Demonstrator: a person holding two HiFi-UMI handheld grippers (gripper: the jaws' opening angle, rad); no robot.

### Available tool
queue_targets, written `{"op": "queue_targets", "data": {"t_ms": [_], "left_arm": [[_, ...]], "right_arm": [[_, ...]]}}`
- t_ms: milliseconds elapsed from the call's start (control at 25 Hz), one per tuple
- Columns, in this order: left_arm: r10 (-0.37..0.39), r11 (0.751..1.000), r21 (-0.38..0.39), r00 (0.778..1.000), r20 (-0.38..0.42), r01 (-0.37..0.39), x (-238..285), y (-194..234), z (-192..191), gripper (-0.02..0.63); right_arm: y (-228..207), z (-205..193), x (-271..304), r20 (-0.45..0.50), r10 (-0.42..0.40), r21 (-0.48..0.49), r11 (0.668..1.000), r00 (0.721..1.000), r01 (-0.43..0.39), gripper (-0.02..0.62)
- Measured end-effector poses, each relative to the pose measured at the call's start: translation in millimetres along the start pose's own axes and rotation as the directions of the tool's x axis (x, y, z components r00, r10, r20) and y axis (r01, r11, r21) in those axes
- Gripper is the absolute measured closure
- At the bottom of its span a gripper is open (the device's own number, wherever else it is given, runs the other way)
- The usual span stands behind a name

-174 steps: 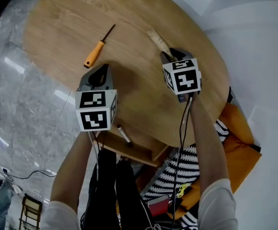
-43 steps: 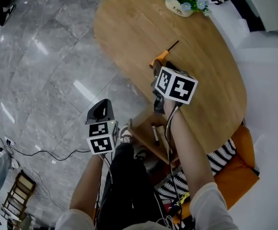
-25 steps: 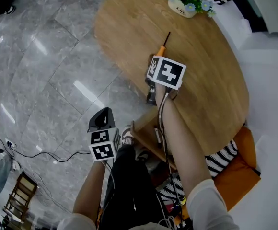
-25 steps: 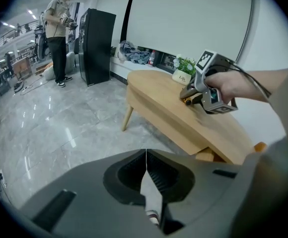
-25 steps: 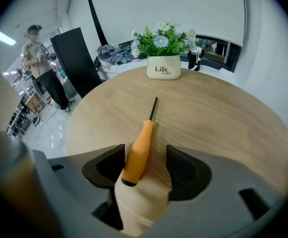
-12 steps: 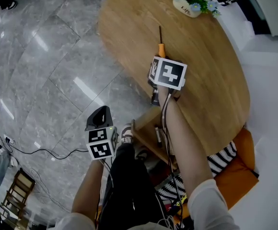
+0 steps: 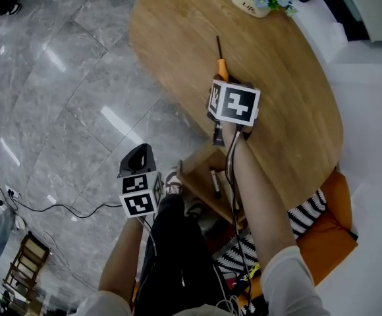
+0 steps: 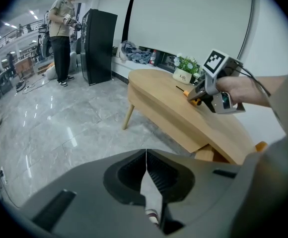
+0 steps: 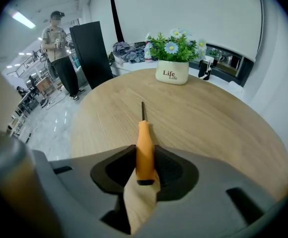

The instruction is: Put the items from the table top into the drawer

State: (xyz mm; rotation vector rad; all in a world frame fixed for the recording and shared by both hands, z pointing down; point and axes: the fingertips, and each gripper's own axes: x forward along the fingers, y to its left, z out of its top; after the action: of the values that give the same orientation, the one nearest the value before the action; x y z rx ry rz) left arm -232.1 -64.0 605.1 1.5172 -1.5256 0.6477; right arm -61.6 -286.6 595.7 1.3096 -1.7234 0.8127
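Closing just now, right tongs [image 9: 144,155] clamp screwdriver [image 9: 144,140] handle, shaft pointing ahead

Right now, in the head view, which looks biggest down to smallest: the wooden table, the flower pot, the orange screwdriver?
1. Wooden table.
2. Flower pot, though cut off at the top.
3. Orange screwdriver, thin and partly hidden.

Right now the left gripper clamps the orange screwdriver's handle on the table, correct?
No: it is the right gripper, whose jaws have just been closing, that clamps the orange screwdriver handle on the table; the right gripper view shows it.
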Motion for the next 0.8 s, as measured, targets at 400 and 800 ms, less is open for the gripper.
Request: {"op": "queue_targets", "data": {"t_ms": [400,800], "left_arm": [[-0.027,0.999,0.031,0.999,0.021,0.026,-11,-30,-6,0.595],[-0.050,0.998,0.049,0.998,0.042,0.048,-43,-65,-39,0.595]], "right_arm": [[-24,-19,-36,0.042,0.008,-0.028,1.000,0.999,-0.007,0.486],[-36,-56,-99,0.102,0.054,-0.086,0.995,0.993,-0.045,0.489]]}}
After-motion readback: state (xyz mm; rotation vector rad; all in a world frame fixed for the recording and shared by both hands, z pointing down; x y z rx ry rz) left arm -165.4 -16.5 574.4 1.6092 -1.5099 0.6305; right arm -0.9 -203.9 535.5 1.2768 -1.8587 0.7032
